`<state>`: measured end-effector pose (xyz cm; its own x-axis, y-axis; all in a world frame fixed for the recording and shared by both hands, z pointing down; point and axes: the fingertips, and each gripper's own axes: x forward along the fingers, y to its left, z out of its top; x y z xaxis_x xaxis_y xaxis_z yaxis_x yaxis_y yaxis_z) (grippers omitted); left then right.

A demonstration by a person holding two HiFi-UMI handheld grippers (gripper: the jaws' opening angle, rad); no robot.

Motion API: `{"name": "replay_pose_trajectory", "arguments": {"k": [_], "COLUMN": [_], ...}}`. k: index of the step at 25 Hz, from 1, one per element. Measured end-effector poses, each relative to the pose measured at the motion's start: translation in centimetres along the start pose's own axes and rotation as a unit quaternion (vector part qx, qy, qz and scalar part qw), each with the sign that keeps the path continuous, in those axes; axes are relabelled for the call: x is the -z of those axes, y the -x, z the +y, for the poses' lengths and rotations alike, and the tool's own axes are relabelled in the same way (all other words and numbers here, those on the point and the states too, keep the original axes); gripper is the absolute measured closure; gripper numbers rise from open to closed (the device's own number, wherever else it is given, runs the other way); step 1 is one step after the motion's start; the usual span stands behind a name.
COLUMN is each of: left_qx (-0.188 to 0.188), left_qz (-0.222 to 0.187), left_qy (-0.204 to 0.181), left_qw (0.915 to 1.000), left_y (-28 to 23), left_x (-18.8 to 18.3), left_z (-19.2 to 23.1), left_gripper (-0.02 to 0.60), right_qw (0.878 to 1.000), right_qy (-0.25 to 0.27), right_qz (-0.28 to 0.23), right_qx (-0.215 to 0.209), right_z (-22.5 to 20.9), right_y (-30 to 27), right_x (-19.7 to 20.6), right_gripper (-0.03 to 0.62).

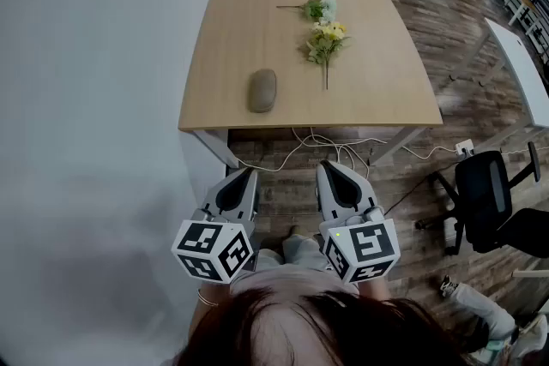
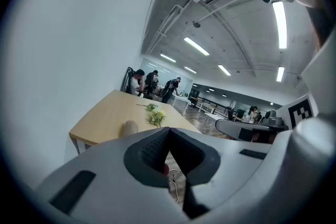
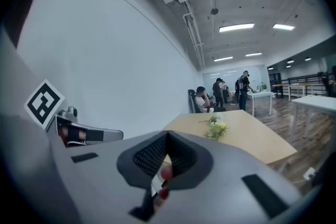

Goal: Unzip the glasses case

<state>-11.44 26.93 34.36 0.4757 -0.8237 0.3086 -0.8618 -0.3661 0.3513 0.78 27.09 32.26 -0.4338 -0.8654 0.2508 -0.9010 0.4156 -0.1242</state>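
progress: not begun. the glasses case [image 1: 262, 90] looks closed and untouched
left to do: reach it, steady it, run the zip round
table [image 1: 377, 90]: one, upper centre
grippers: two, left gripper [image 1: 248, 172] and right gripper [image 1: 329, 166], low centre, jaws together, empty, well short of the table
flower bunches [image 1: 326, 42]: two, right of the case
glasses case: one, at the table's lower left

No legible txt or labels anywhere.

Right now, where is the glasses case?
In the head view, the glasses case lies on the table, close to its nearest edge, left of the yellow flowers.
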Motion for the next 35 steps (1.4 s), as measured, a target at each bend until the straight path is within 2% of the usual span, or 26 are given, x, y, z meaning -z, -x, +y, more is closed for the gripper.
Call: {"name": "replay_pose_trajectory", "arguments": {"k": [6,19,26,35], "left_qx": [-0.010,-0.048,-0.021,-0.027], "left_qz": [-0.004,-0.002,-0.033,-0.023], "left_qy": [0.005,0.021,0.034,0.033], "left_qw": [0.9999,0.9986,0.9986,0.9988], "left_y": [-2.6,-4.3,-6.6,-11.4], "left_x": [-0.2,0.0,-2.2,-4.5], "left_z": [-0.9,-0.2,1.2,6.1], "left_gripper": [0.591,0.591,0.591,0.591], "right_qw": [1.000,0.997,0.997,0.997], "right_qy": [-0.003,-0.015,-0.015,-0.021], "right_qz": [0.001,0.014,0.010,0.011], "right_qx": [-0.019,-0.070,-0.076,-0.069], "right_z": [-2.5,-4.0,-4.8,-6.0], "right_y": [-1.1,-3.3,-6.4,-12.3], "right_x": [-0.2,0.0,-0.7,-2.2], "right_gripper": [0.579,0.579,0.579,0.579]}}
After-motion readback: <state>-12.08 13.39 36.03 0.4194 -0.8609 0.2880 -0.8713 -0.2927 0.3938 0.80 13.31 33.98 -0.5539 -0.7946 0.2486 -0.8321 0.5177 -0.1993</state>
